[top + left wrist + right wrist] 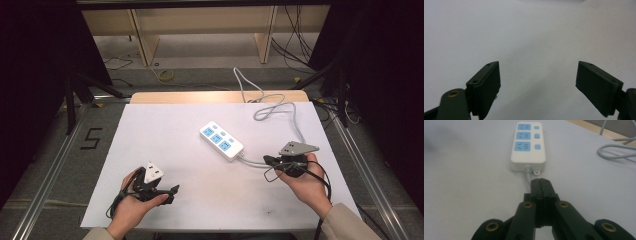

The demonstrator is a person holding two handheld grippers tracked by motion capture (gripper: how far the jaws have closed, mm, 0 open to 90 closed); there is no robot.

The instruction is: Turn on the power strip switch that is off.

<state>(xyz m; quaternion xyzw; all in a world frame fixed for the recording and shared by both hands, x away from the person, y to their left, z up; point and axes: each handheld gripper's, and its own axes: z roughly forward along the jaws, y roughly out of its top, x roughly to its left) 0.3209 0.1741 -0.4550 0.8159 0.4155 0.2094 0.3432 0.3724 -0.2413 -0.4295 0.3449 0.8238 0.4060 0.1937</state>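
Note:
A white power strip point(221, 140) point(528, 147) with three blue sockets and blue switches lies near the middle of the white table point(165, 125). Its grey cable point(299, 129) point(527, 173) leaves the near end, curves right, loops at the back and drops off the far edge. My right gripper point(267, 161) point(540, 181) is shut just short of the strip's cable end, with the cable running under its jaws. My left gripper point(172, 194) point(537, 65) rests at the front left, jaws wide open over bare table with nothing between them.
A wooden board edge point(215, 96) shows behind the white sheet. Loose cables point(165, 75) lie on the floor beyond, by wooden shelf legs point(145, 45). Metal rails point(50, 170) run along both sides, with a black "5" point(91, 138) marked on the left.

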